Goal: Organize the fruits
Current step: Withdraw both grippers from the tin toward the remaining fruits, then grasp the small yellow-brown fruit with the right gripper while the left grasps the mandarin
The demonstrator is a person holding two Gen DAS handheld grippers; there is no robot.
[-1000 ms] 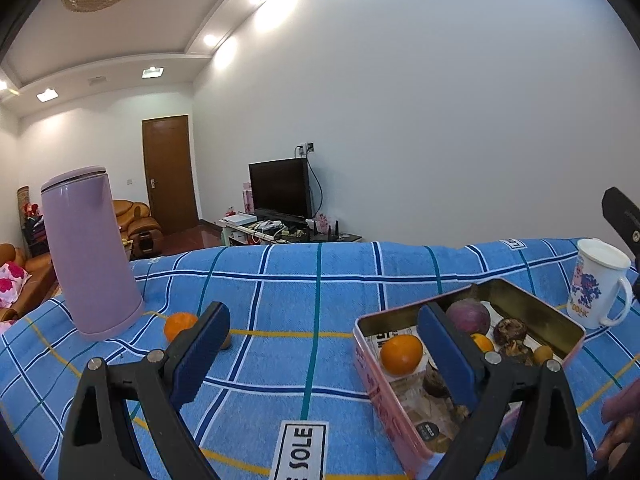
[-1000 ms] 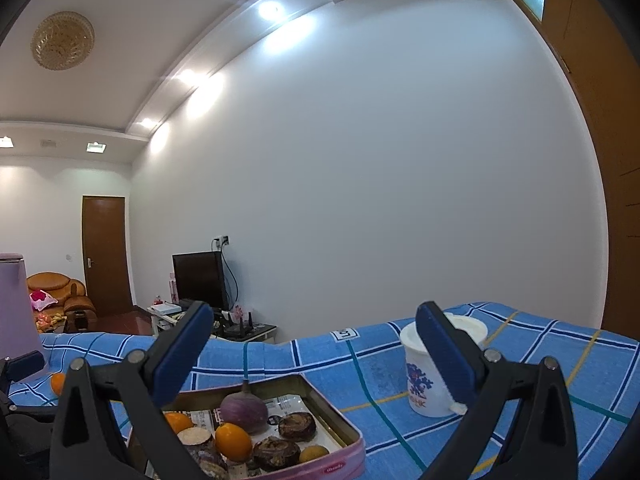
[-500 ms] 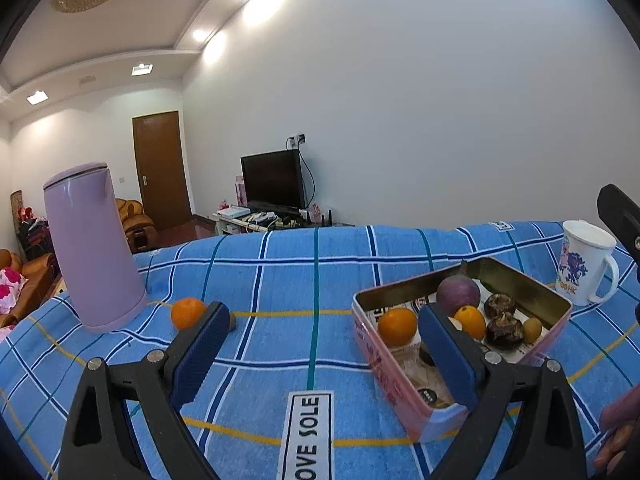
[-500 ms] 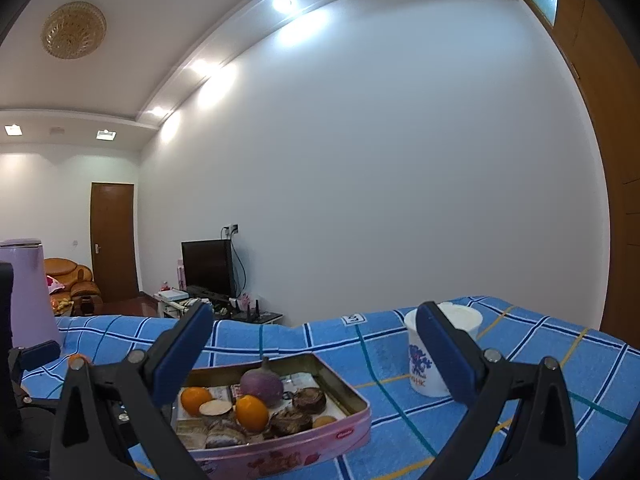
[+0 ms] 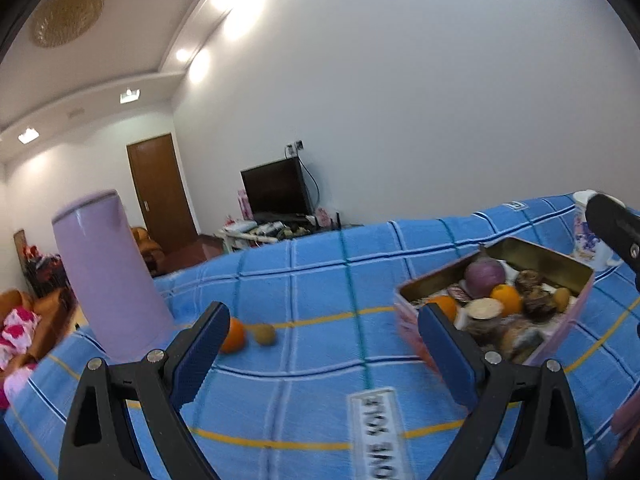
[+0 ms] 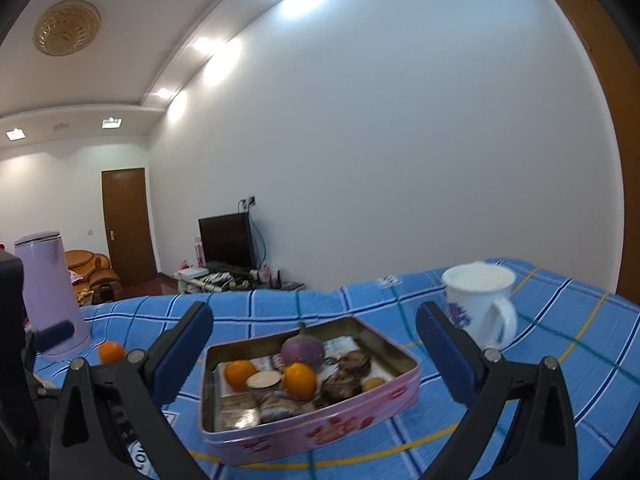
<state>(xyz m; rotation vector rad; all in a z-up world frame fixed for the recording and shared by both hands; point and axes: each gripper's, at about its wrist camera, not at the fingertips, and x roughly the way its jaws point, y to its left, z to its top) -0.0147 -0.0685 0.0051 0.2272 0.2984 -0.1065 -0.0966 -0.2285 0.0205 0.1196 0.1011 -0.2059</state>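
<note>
Left hand-held gripper (image 5: 320, 344), jaws apart and empty; round orange fruit (image 5: 233, 334) ahead-left. Right hand-held gripper (image 6: 314, 338), jaws apart, frames the pink rectangular metal tin (image 6: 320, 424) of fruit.

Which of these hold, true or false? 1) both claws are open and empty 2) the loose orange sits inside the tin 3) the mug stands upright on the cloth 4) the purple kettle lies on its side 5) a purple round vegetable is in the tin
1) Left claw and right claw are open and empty. True.
2) The loose orange sits inside the tin. False: it lies on the blue cloth beside the purple kettle, apart from the tin.
3) The mug stands upright on the cloth. True.
4) The purple kettle lies on its side. False: it stands upright.
5) A purple round vegetable is in the tin. True.
</note>
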